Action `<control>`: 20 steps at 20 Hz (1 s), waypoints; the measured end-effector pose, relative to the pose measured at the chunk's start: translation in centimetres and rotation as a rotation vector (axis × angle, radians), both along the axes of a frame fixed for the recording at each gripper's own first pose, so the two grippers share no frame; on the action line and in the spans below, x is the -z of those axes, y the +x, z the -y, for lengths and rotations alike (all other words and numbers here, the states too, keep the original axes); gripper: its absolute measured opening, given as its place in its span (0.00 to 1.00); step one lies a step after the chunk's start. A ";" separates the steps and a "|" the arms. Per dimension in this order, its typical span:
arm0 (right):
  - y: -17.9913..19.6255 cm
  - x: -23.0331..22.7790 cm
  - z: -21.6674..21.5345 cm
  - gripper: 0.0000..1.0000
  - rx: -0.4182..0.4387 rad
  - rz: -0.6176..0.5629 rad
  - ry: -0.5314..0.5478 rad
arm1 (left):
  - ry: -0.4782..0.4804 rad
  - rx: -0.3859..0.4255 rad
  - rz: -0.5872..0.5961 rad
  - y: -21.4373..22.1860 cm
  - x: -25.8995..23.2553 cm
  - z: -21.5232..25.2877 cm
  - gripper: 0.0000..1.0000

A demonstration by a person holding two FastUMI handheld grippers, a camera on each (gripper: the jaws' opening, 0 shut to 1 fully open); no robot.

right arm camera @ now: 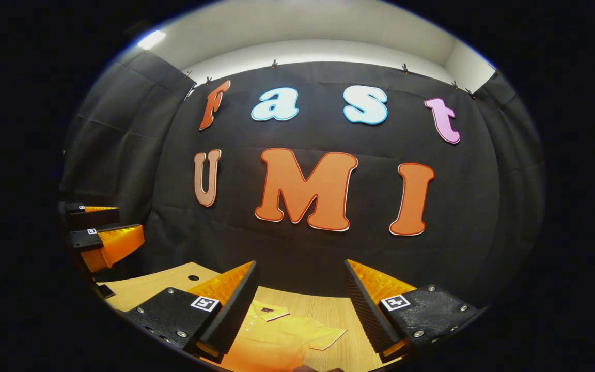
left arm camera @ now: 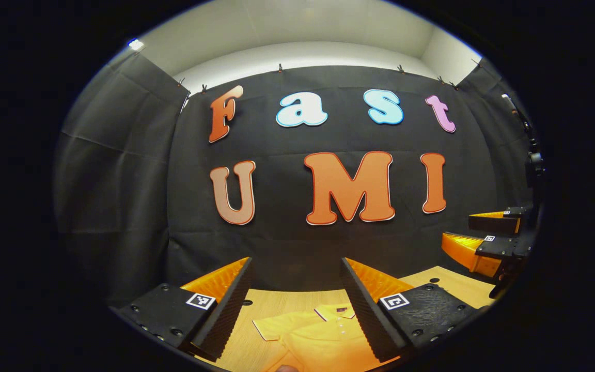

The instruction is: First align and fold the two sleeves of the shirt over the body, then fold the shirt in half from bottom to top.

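Note:
A yellow polo shirt [left arm camera: 318, 336] lies flat on the wooden table [left arm camera: 452, 284], collar toward the booth's wall and one short sleeve [left arm camera: 277, 326] spread out to the side. My left gripper [left arm camera: 296, 261] hovers above it, open, with nothing between its fingers. In the right gripper view the same shirt [right arm camera: 277, 336] lies below my right gripper [right arm camera: 300, 263], which is also open and empty, and the shirt's other sleeve [right arm camera: 324, 337] is spread out. Each gripper appears off to the side in the other's view, the right gripper [left arm camera: 483, 235] and the left gripper [right arm camera: 102, 230], both raised off the table.
Black cloth walls close the booth behind and on both sides. The table [right arm camera: 163, 284] reaches back to the cloth and has small round holes [right arm camera: 193, 277] in its top. Bare wood lies beside the shirt on both sides.

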State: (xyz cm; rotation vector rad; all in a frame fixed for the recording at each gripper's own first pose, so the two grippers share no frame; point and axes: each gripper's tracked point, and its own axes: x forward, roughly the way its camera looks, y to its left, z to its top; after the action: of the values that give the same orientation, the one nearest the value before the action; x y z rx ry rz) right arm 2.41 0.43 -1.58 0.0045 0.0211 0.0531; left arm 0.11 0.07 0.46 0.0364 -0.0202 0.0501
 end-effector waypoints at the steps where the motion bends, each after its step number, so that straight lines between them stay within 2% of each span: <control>1: 0.1 0.3 0.0 0.98 -0.002 -0.008 0.001 | 0.002 -0.004 0.002 -0.1 0.1 -0.1 0.99; 10: 2.0 4.6 1.7 0.98 0.025 -0.111 -0.002 | 0.008 -0.007 0.012 0.0 0.1 0.5 0.99; 17: 5.2 12.8 5.1 0.98 0.065 -0.341 -0.027 | 0.038 -0.045 0.011 -0.6 0.4 0.1 0.99; 20: 6.3 15.8 5.2 0.97 0.042 -0.443 0.009 | 0.054 -0.074 0.002 -0.7 0.5 -0.3 0.99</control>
State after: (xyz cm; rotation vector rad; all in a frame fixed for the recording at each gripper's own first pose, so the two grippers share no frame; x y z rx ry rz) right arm 8.75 -4.79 -17.38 0.0254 0.4634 0.0091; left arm -0.62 0.35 -0.06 0.0906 -0.0221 0.1237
